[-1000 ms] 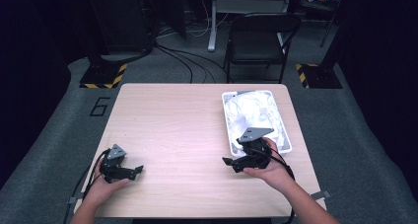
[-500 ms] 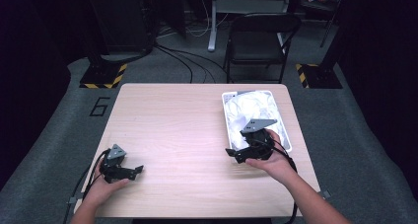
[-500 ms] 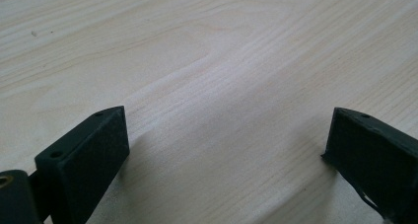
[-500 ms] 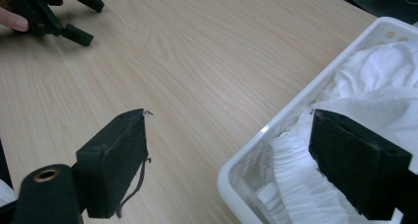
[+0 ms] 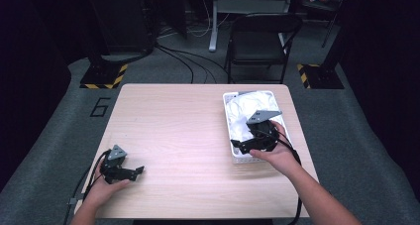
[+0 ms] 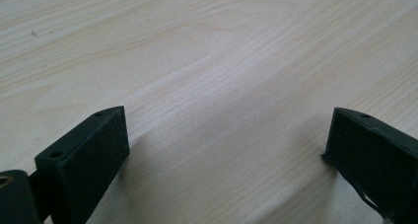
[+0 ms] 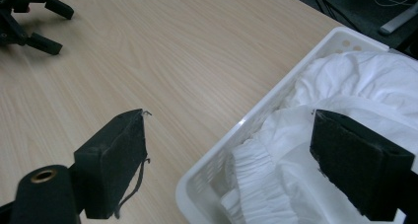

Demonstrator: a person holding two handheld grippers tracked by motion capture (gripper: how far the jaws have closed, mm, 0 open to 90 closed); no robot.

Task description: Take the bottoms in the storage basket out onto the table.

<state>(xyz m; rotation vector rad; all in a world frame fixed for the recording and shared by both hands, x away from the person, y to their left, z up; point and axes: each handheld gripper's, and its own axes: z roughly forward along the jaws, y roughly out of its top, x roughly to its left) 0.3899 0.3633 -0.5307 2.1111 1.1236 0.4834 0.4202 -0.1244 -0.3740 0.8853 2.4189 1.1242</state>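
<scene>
Over basket rim, right gripper agape, empty

Wooden table on grey carpet; black folding chair behind its far edge; yellow-black striped bases at left and right; cables across the floor.
</scene>
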